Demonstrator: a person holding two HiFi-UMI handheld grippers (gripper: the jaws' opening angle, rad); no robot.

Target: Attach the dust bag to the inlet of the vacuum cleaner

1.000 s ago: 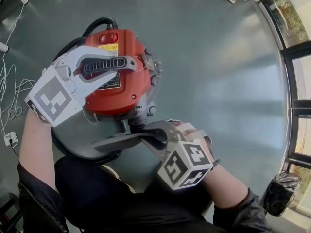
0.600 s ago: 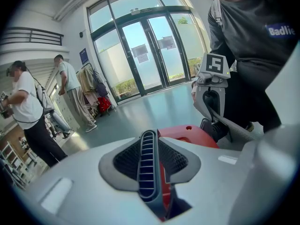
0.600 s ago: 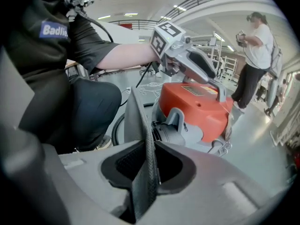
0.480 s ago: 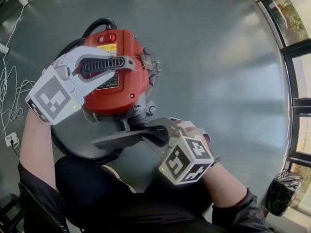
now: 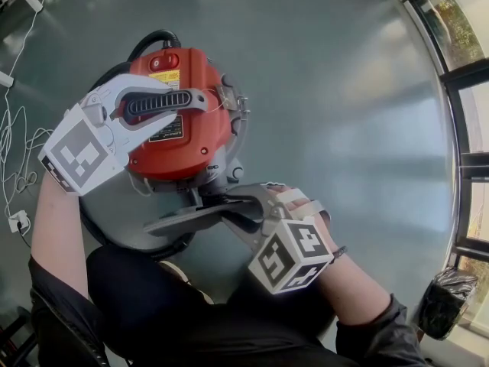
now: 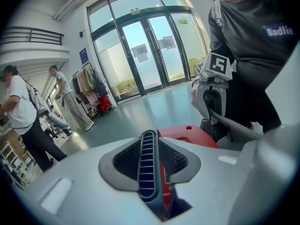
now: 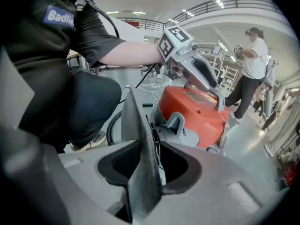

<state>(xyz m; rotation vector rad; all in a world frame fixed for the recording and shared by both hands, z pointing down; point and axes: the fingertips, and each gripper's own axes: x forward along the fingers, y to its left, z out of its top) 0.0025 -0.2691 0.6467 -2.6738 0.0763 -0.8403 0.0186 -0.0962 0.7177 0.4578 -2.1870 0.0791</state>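
Person: dark grey short-sleeved T-shirt with a blue chest patch bearing white lettering, and dark trousers. Left gripper and right gripper: light grey moulded bodies with dark textured pads, each carrying a white cube printed with black square markers.

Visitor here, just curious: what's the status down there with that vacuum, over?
Left gripper clamped on the vacuum's handle. Right gripper opening, dust bag between its fingers. Bag up at the inlet; seating unclear. Black hose behind, clear.
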